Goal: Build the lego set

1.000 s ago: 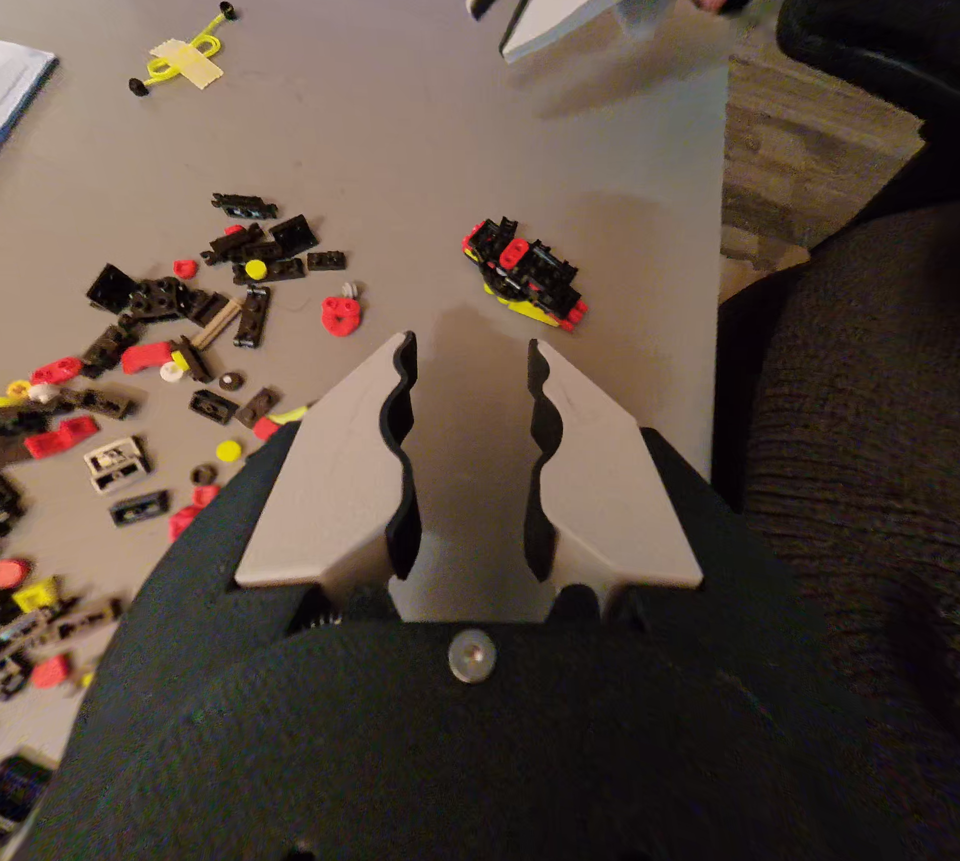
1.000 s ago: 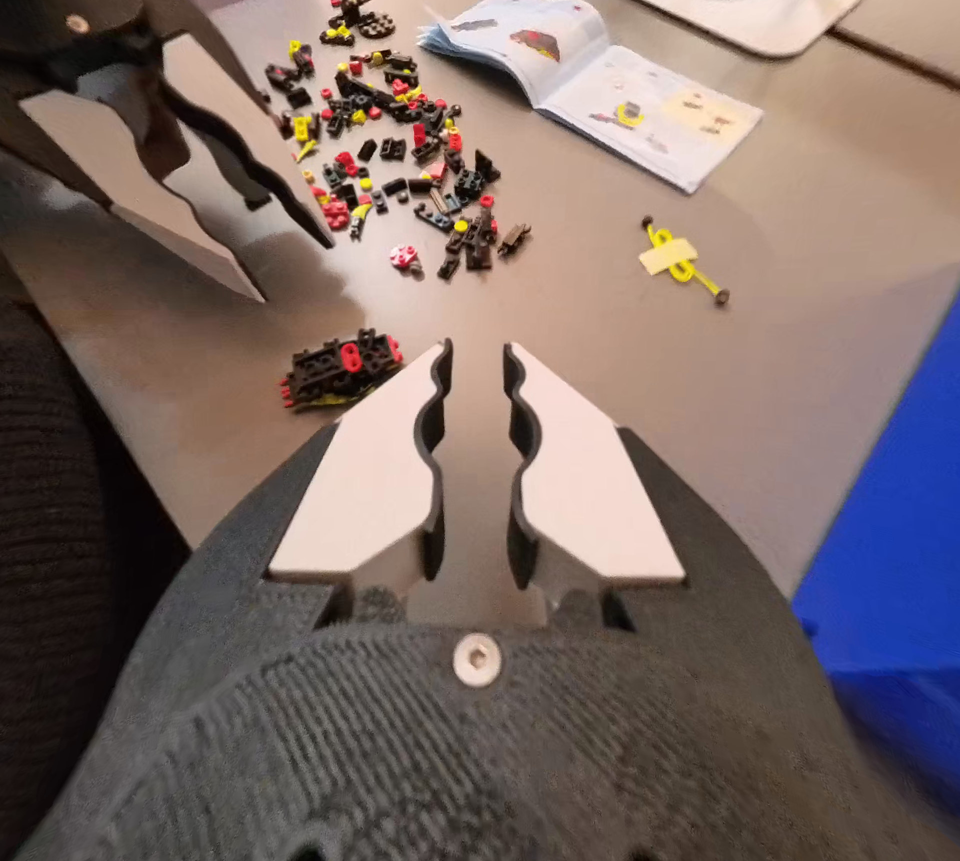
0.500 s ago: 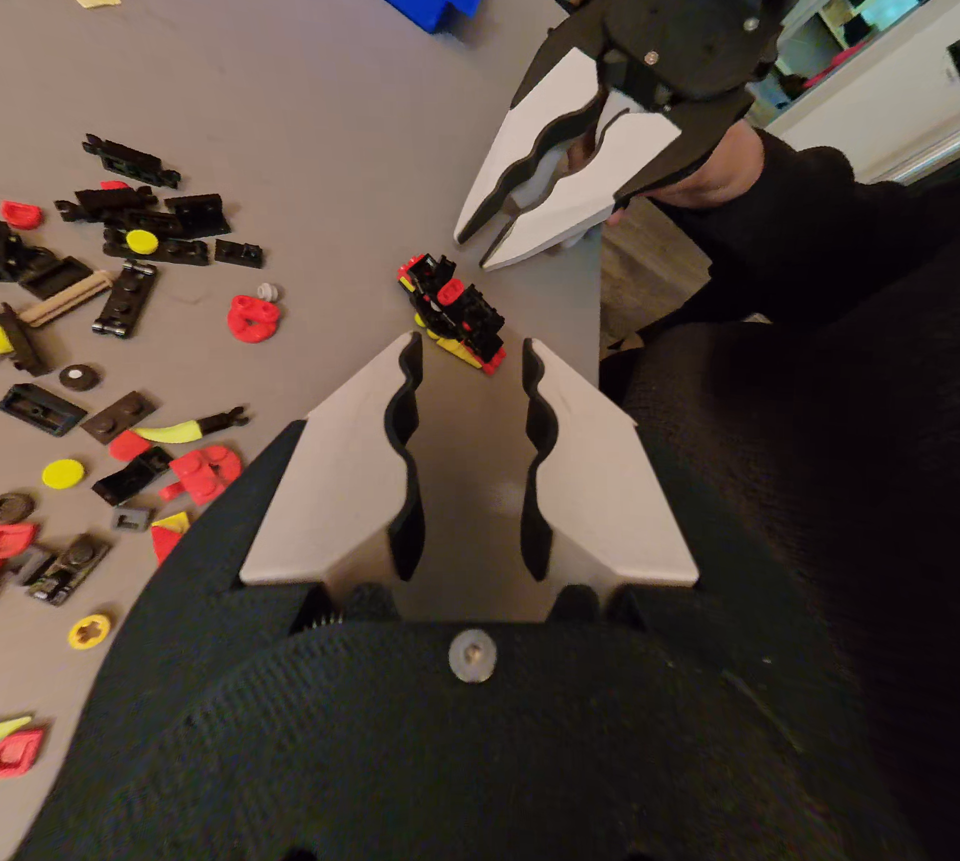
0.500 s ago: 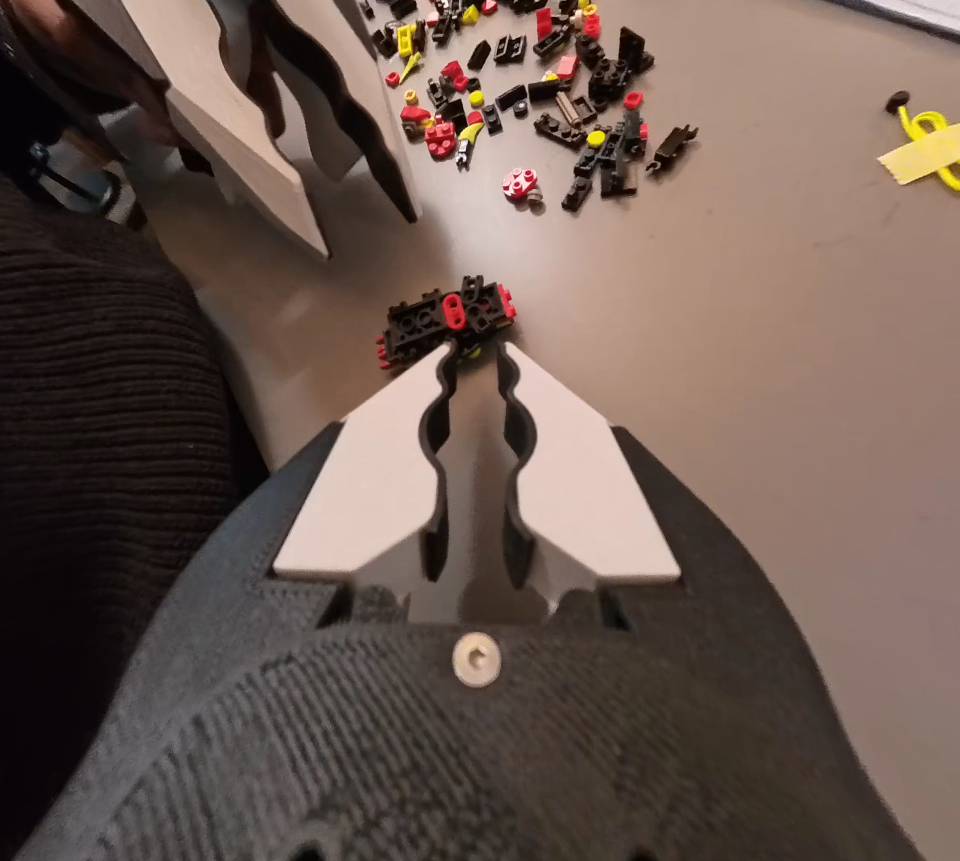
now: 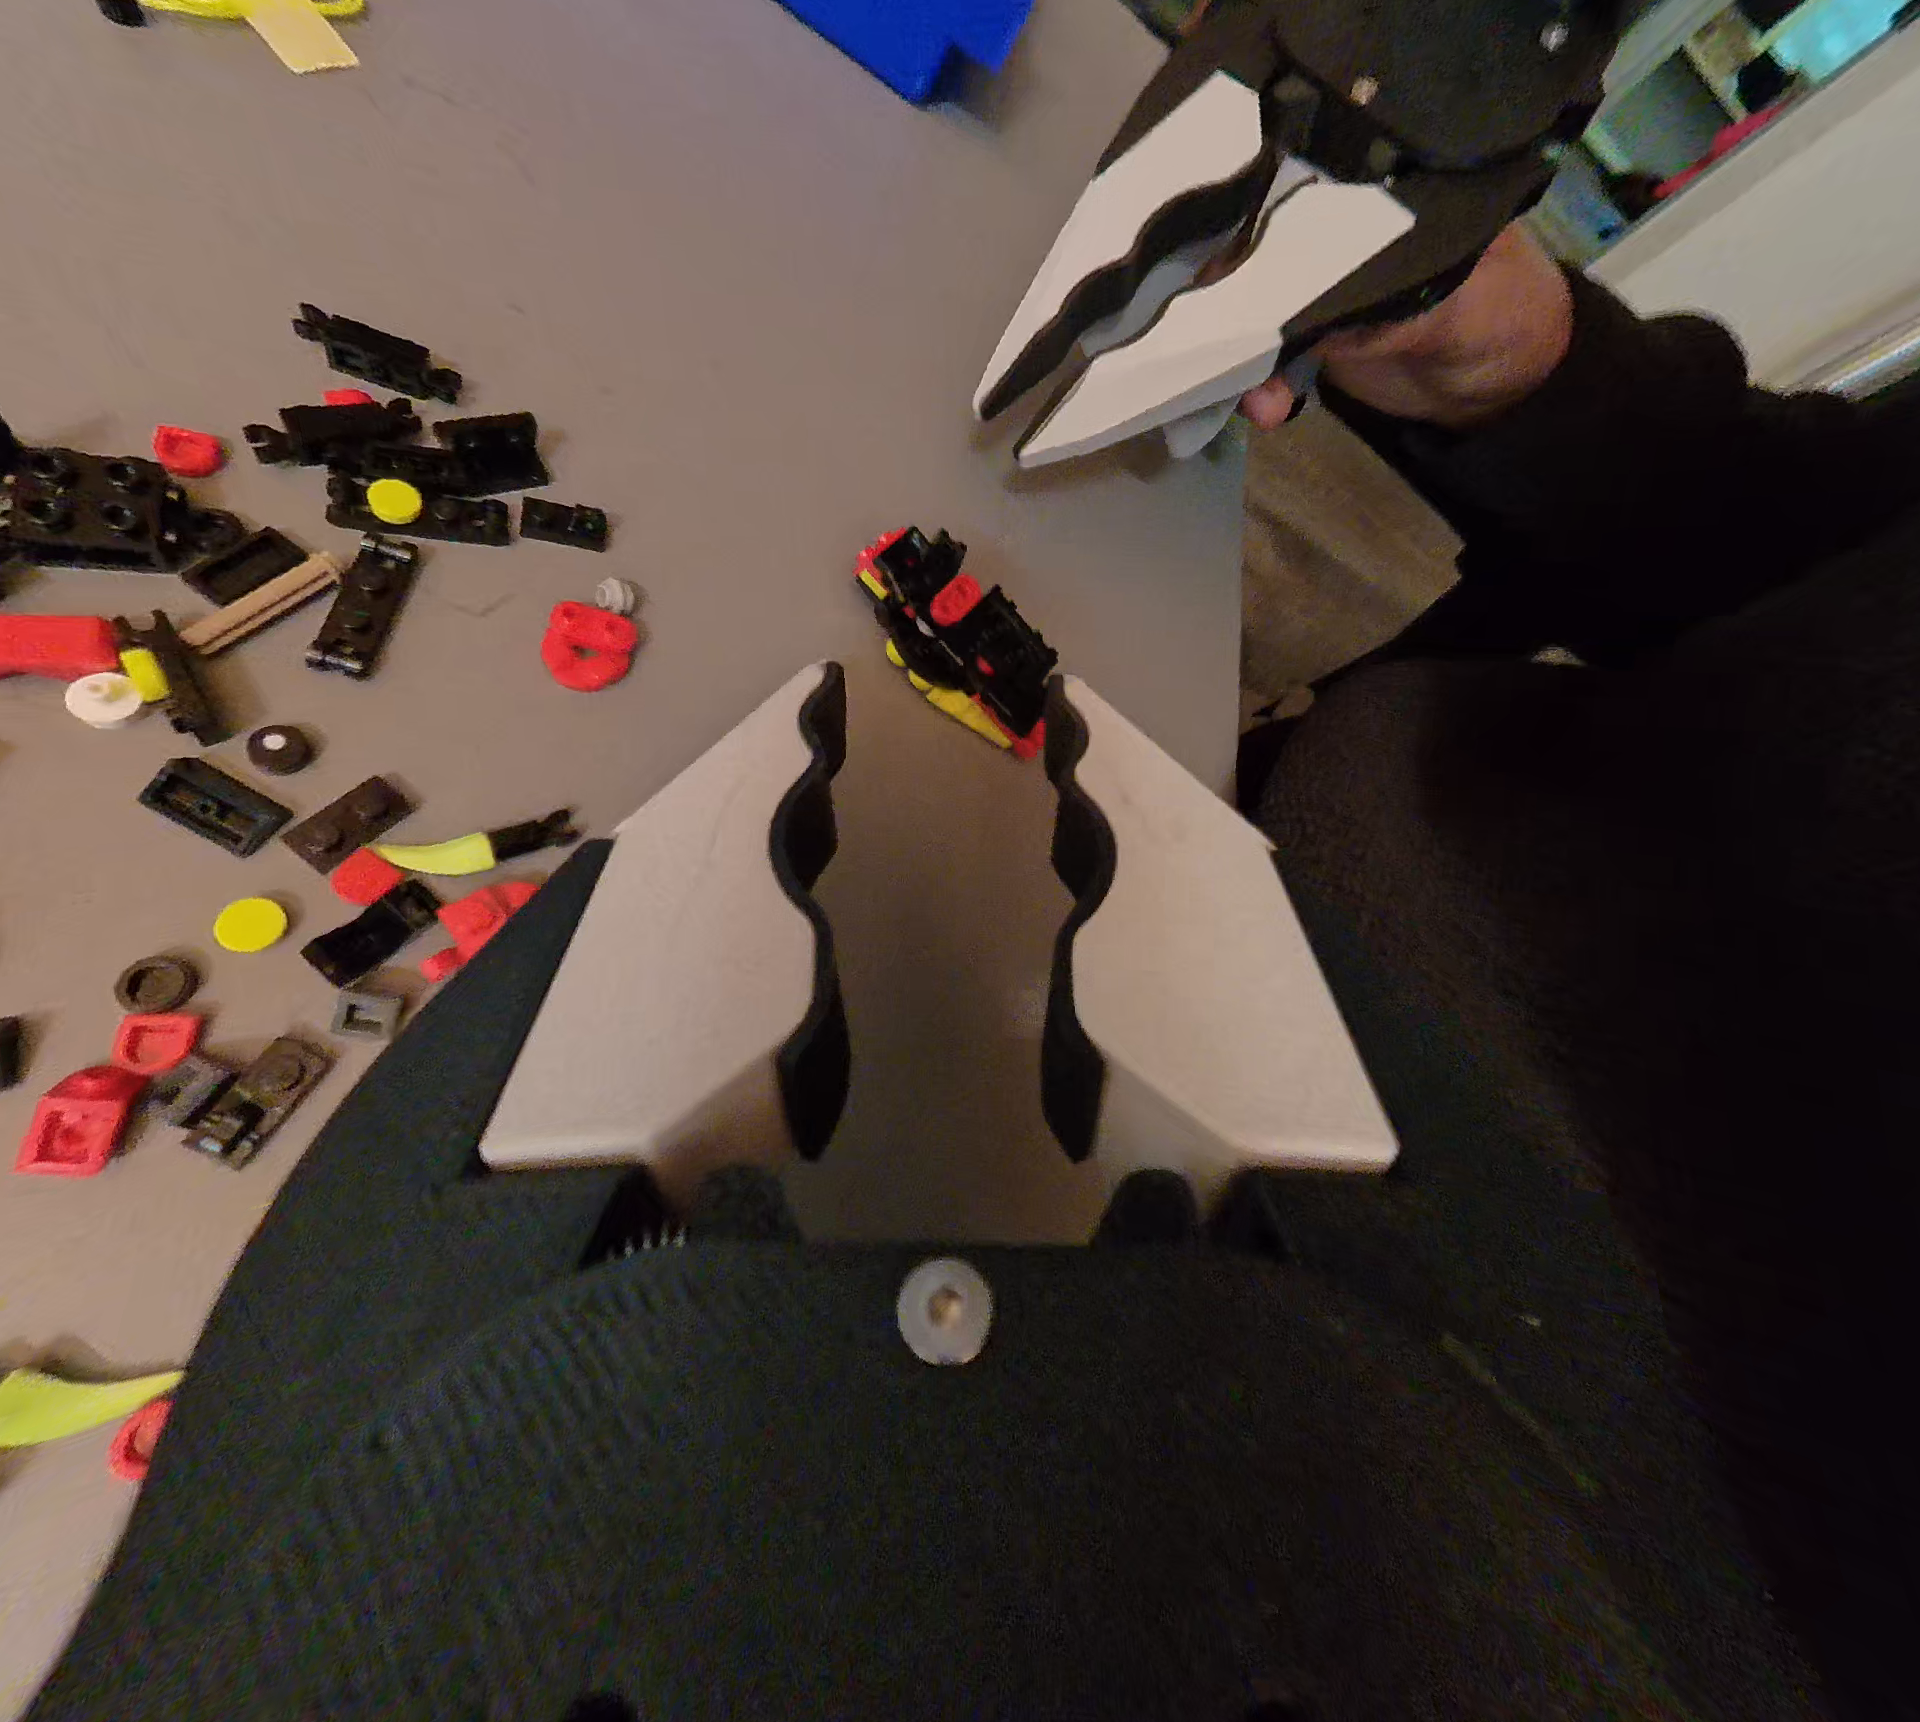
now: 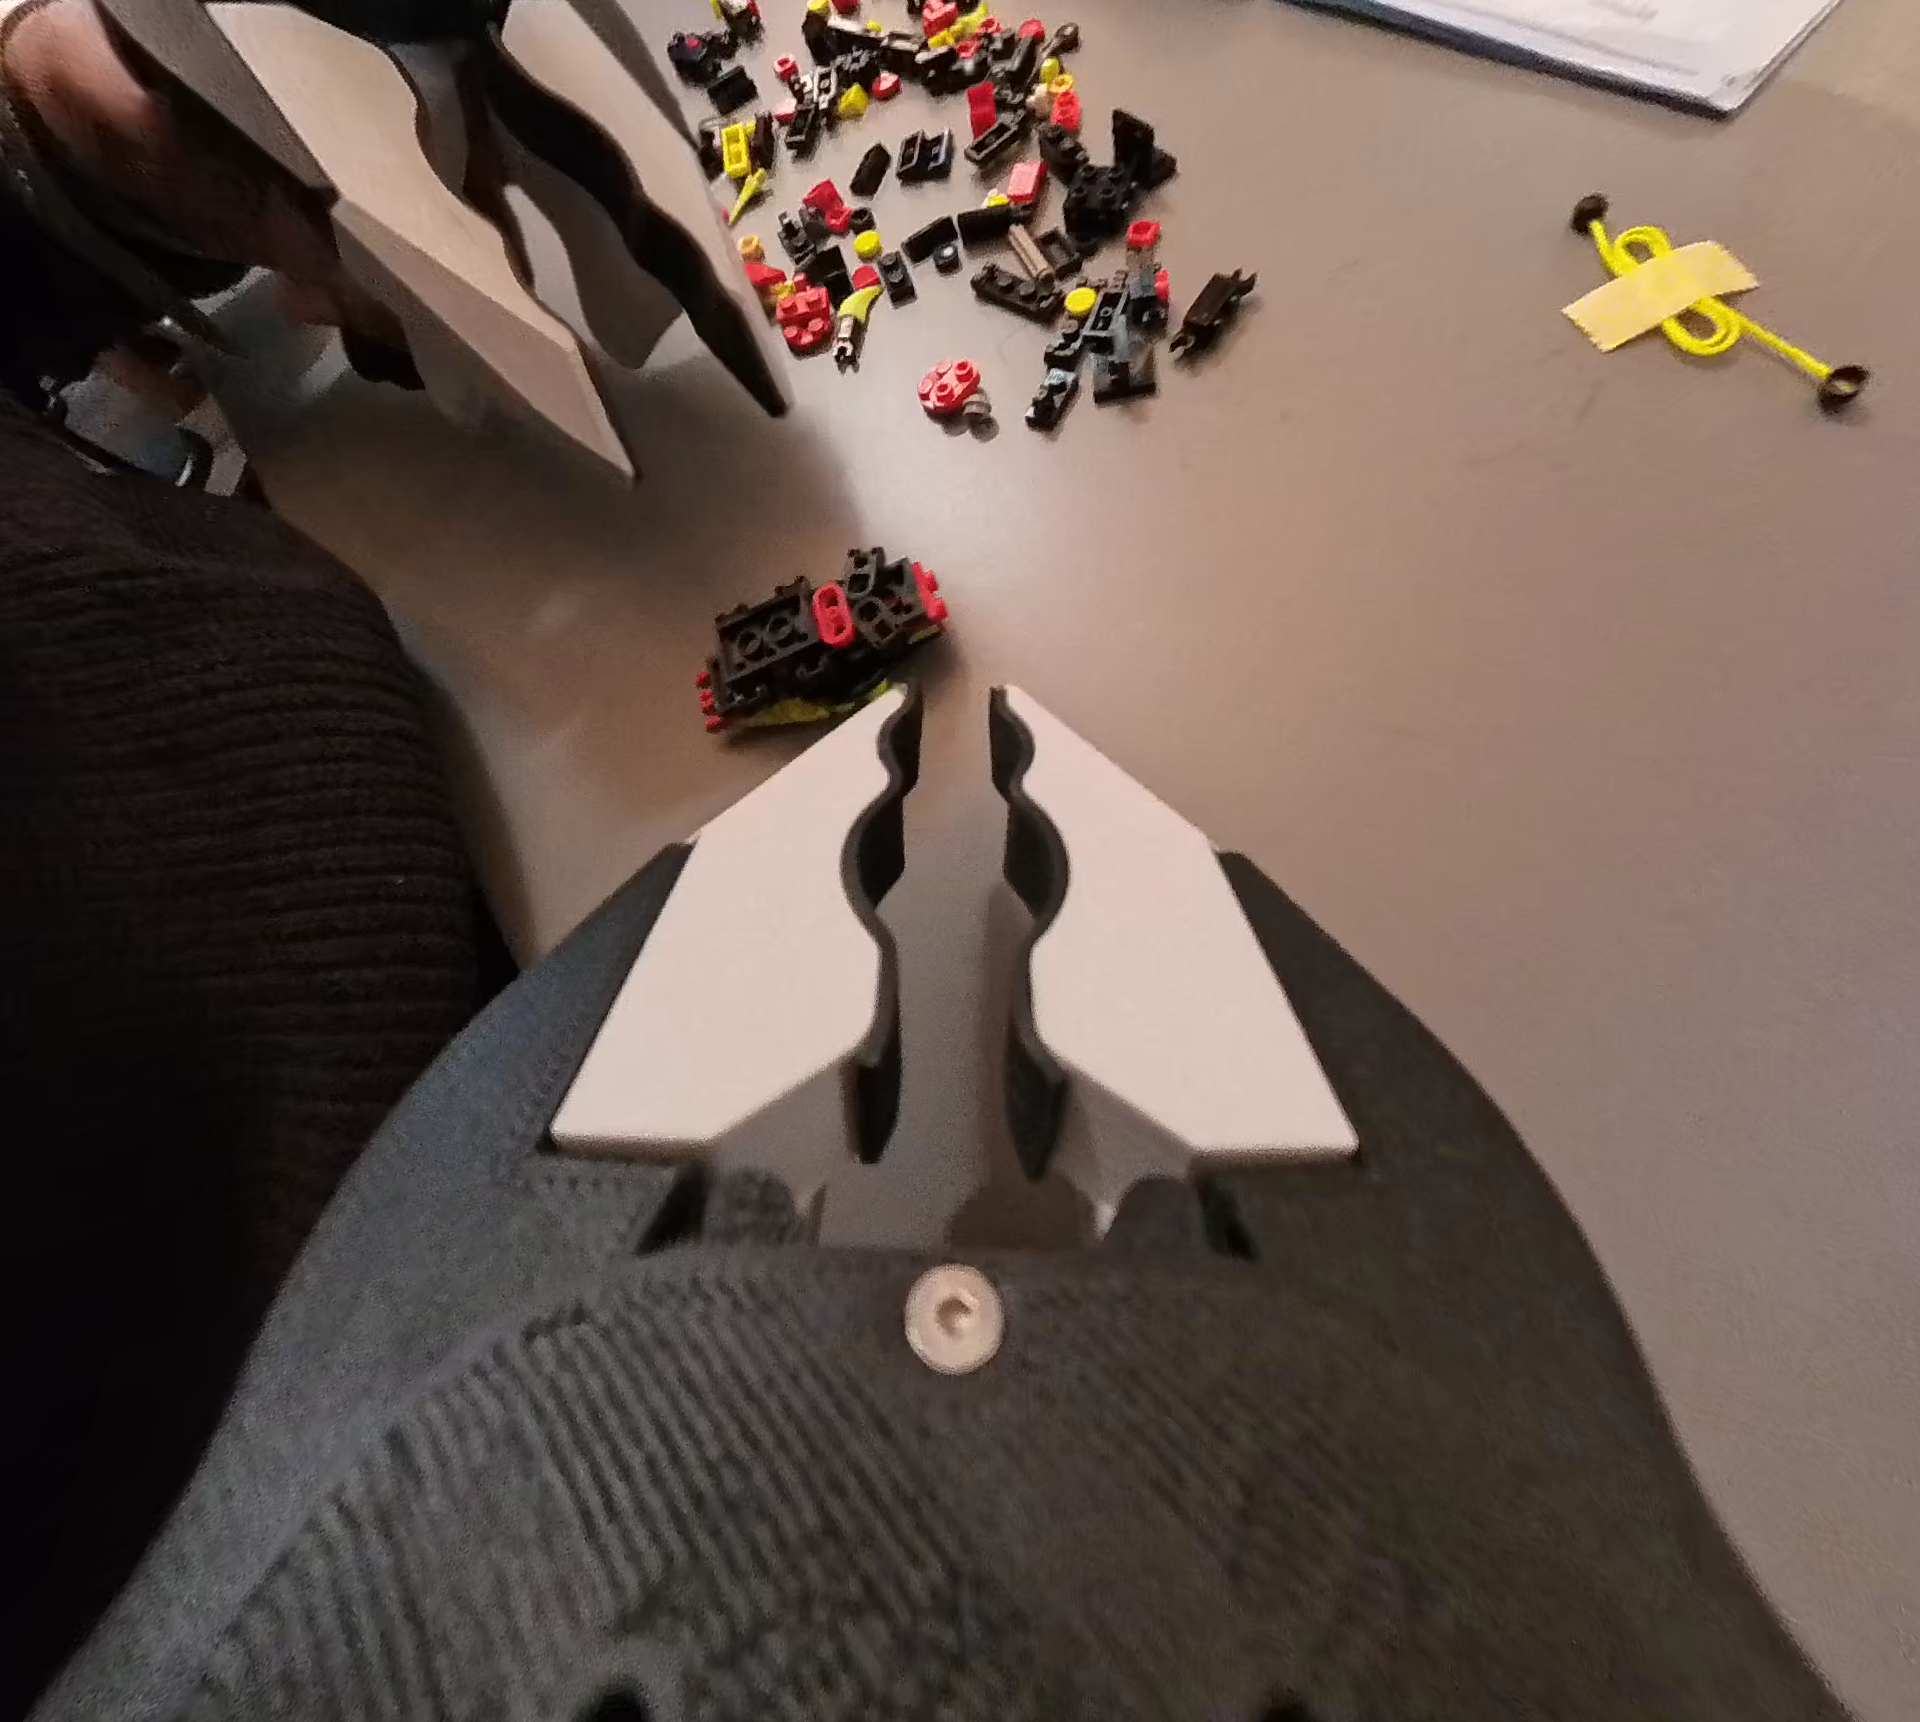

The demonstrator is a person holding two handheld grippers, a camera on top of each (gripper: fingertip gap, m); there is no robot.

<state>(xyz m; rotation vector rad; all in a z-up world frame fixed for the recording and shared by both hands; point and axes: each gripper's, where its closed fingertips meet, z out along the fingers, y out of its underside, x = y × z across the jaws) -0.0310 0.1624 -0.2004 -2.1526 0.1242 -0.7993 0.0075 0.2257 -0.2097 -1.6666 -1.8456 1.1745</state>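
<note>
brick model lies between both open tongs.

Left gripper moved closer to small black, red and yellow brick assembly, now just past its right fingertip. Right gripper narrowed its jaws, nothing between them, and came down toward same assembly, which now lies just beyond its left fingertip on table.
</note>
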